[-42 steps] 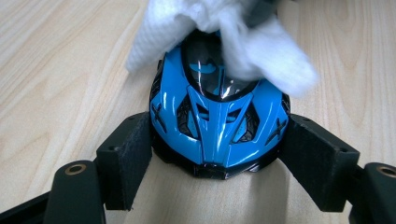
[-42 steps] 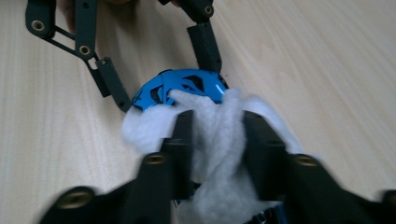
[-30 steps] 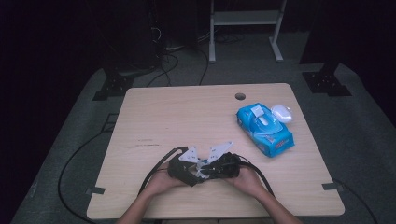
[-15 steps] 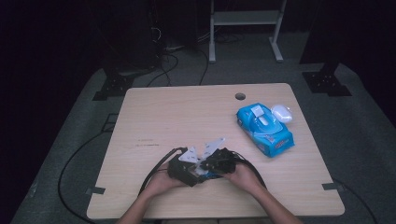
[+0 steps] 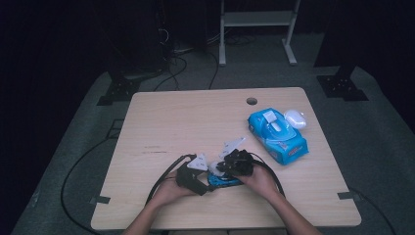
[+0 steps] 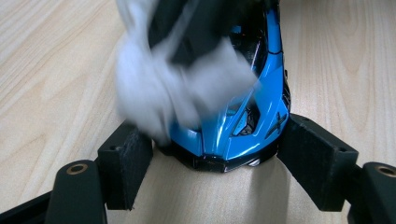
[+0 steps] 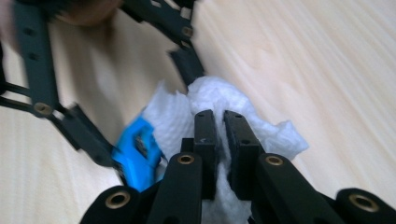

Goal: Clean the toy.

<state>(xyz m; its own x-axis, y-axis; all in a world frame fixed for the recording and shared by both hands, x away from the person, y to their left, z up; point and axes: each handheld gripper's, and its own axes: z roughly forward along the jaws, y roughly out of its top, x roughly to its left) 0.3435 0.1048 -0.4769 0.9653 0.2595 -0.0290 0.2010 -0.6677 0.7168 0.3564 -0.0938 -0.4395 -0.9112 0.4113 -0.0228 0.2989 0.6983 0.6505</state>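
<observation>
Clamping toy car near table front edge, left gripper; right gripper pinches wipe.

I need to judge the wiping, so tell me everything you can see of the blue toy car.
The blue toy car is glossy blue, plastic by its look, with black trim, dark windows and a pointed nose. It sits upright on the wooden table near the person's edge, its nose between the left gripper's pads. A crumpled white wipe, pinched in the right gripper, lies over its top.
</observation>
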